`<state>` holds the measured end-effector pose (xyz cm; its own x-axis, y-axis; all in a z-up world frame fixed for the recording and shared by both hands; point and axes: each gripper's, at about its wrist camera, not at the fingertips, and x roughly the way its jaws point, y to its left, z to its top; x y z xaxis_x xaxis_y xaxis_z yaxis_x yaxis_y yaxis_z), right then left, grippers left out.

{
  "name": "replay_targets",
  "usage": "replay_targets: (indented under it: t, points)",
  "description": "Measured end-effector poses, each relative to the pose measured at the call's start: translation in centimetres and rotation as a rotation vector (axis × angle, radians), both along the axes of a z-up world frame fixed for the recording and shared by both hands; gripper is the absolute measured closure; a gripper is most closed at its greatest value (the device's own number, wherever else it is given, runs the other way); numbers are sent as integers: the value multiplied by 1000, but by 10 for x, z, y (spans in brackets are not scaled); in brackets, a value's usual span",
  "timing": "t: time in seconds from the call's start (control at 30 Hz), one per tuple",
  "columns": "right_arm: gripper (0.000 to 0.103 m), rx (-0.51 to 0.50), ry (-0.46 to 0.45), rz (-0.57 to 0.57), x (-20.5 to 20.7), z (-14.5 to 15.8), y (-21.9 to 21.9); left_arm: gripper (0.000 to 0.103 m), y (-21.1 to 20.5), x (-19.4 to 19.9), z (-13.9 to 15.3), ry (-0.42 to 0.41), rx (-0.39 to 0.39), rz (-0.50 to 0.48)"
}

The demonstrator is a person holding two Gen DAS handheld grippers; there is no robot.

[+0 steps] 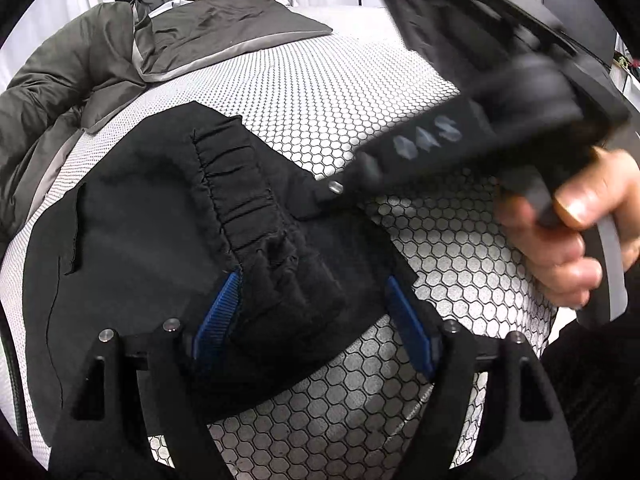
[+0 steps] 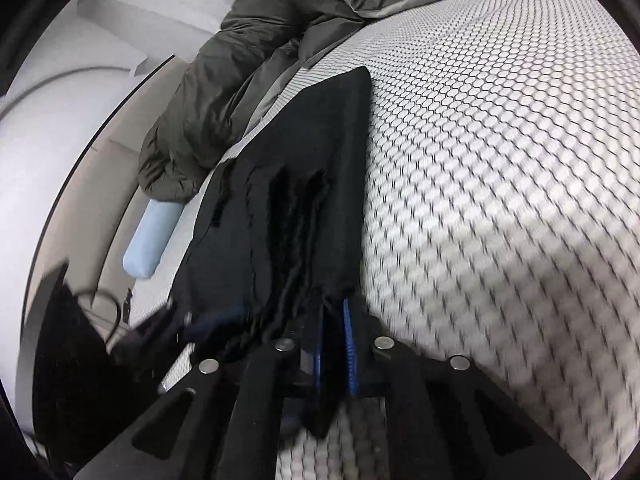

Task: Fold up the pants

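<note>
Black pants [image 1: 152, 216] lie on a bed with a white honeycomb-patterned cover [image 1: 320, 92]. The gathered elastic waistband [image 1: 236, 188] faces me. My left gripper [image 1: 316, 320] is open, its blue pads [image 1: 218, 320] standing on either side of a bunched fold of the waistband. My right gripper [image 2: 334, 340] is shut on the pants' waistband corner [image 2: 336, 272], its blue pads close together with black cloth between them. In the left wrist view the right gripper [image 1: 320, 200] comes in from the upper right, held by a hand [image 1: 576, 236], its tip on the waistband.
A dark grey duvet [image 1: 72, 80] lies bunched along the bed's left side, and shows in the right wrist view [image 2: 240, 60]. A light blue object [image 2: 150, 236] lies beside the bed. Bare honeycomb cover [image 2: 500, 160] stretches to the right.
</note>
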<state>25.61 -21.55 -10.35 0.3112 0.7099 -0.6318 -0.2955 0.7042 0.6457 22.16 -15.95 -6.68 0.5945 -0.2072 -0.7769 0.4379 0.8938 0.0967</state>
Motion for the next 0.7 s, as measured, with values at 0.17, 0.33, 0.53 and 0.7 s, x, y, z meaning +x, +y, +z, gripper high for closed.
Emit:
replay_targets:
  t: [0.17, 0.33, 0.53, 0.7]
  points:
    - [95, 23, 14, -49, 26, 2, -2, 29, -1, 1, -5, 15, 7, -6]
    - [90, -2, 36, 4, 6, 7, -21, 30, 18, -2, 21, 12, -81, -21]
    - [94, -28, -25, 48, -34, 10, -32, 30, 55, 9, 58, -63, -248, 51]
    - [97, -46, -23, 101, -63, 11, -32, 30, 60, 36, 33, 3, -205, 139]
